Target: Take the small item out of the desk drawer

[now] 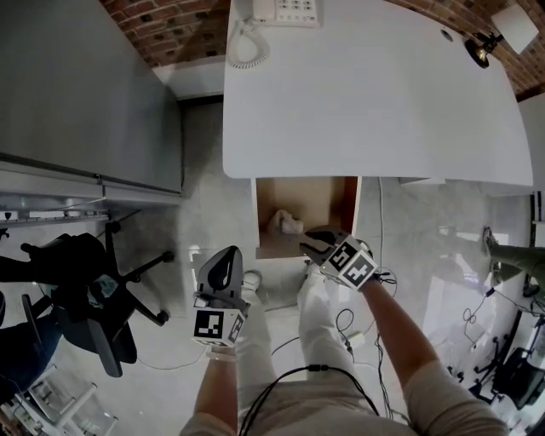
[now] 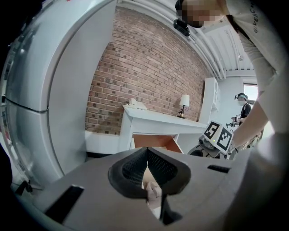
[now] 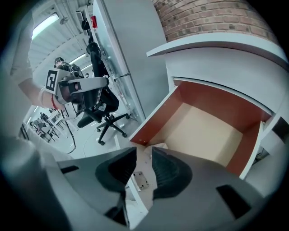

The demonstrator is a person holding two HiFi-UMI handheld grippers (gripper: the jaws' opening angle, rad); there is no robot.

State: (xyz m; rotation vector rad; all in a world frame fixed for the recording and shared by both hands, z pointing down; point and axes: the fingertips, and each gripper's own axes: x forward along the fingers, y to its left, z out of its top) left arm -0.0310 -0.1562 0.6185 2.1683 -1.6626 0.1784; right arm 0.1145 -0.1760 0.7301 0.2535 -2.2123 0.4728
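Note:
The desk drawer [image 1: 347,209] stands pulled out under the white desk [image 1: 366,94], with brown walls and a pale floor. A small pale crumpled item [image 1: 287,223] lies in its left part. My right gripper [image 1: 312,242] hangs over the drawer's front edge, to the right of the item, and its jaws point down into the drawer. In the right gripper view my right gripper [image 3: 143,151] is open with nothing between its fingers, and the drawer [image 3: 203,131] lies beyond. My left gripper [image 1: 228,253] is lower left over the floor, away from the drawer. Its jaws [image 2: 146,161] are shut and empty.
A telephone [image 1: 285,10] with a coiled cord and a small lamp [image 1: 481,47] stand at the desk's far edge. A grey cabinet [image 1: 85,85] fills the left. A black office chair [image 1: 85,298] stands lower left. Cables [image 1: 341,328] lie on the floor by the person's legs.

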